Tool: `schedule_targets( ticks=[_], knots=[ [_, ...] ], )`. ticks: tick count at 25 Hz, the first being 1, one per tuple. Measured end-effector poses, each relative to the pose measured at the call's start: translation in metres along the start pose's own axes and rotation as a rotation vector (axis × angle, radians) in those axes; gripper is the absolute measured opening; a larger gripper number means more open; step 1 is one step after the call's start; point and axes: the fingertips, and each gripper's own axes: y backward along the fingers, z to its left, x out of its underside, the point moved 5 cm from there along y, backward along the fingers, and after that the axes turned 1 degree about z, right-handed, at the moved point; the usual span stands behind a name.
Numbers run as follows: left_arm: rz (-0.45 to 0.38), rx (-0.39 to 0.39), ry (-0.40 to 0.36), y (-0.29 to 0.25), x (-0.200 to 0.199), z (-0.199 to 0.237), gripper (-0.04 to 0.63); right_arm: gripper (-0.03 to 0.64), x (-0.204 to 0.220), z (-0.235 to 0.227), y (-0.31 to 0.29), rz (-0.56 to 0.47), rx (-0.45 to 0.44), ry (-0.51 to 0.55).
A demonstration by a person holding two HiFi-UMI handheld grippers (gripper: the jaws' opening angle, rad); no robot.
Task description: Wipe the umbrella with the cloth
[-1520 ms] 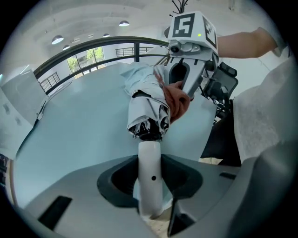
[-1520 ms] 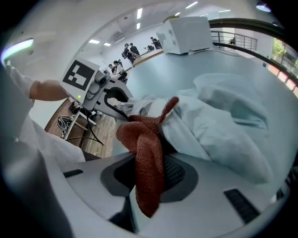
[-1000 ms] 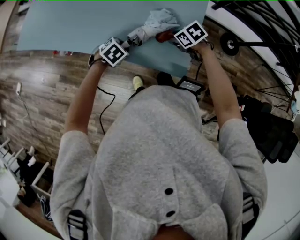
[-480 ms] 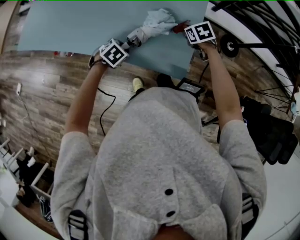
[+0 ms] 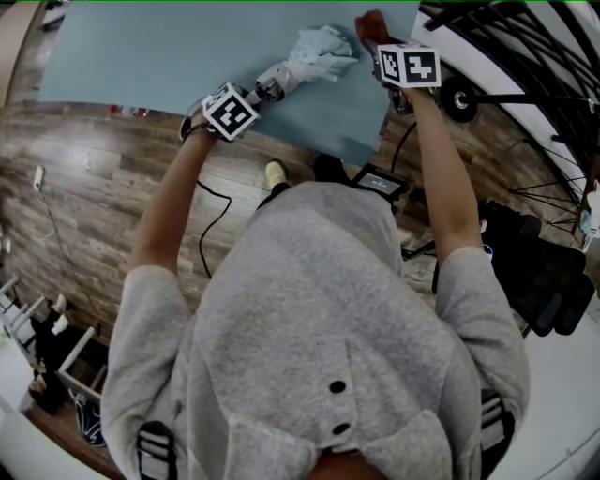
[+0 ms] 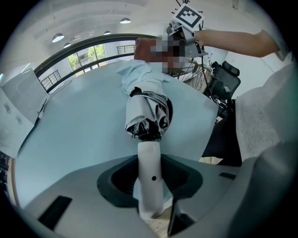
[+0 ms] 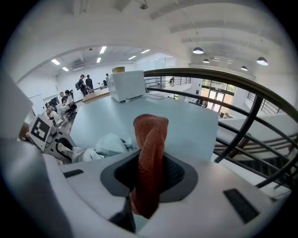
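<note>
A folded pale grey umbrella [image 5: 309, 56] lies on the light blue table [image 5: 141, 52]. Its white handle [image 6: 150, 179] sits between the jaws of my left gripper [image 5: 255, 89], which is shut on it. In the left gripper view the bunched canopy [image 6: 148, 109] points away over the table. My right gripper [image 5: 380, 42] is shut on a rust-red cloth [image 7: 150, 155] that stands up from its jaws. In the head view the cloth [image 5: 370, 23] is lifted to the right of the umbrella's far end and apart from it. The umbrella [image 7: 104, 146] shows at lower left in the right gripper view.
A black railing [image 7: 247, 93] runs along the table's right side. A wheeled black frame [image 5: 464, 89] and a dark chair [image 5: 539, 262] stand at right. Cables [image 5: 211, 220] trail on the wooden floor [image 5: 75, 187]. A white box [image 7: 125, 86] sits at the table's far end.
My right gripper has lifted the red cloth off the umbrella's far end and moved it up and to the right. The left gripper has held the handle still.
</note>
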Motion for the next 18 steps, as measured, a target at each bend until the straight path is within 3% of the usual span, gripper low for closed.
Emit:
schedule_targets(
  ticks=[10, 18],
  knots=[
    [-0.006, -0.006, -0.005, 0.0, -0.006, -0.005, 0.156, 0.1, 0.003, 0.088, -0.021, 0.037, -0.174, 0.1],
    [-0.009, -0.008, -0.008, 0.001, -0.005, -0.001, 0.156, 0.1, -0.003, 0.104, -0.026, 0.038, -0.205, 0.084]
  ],
)
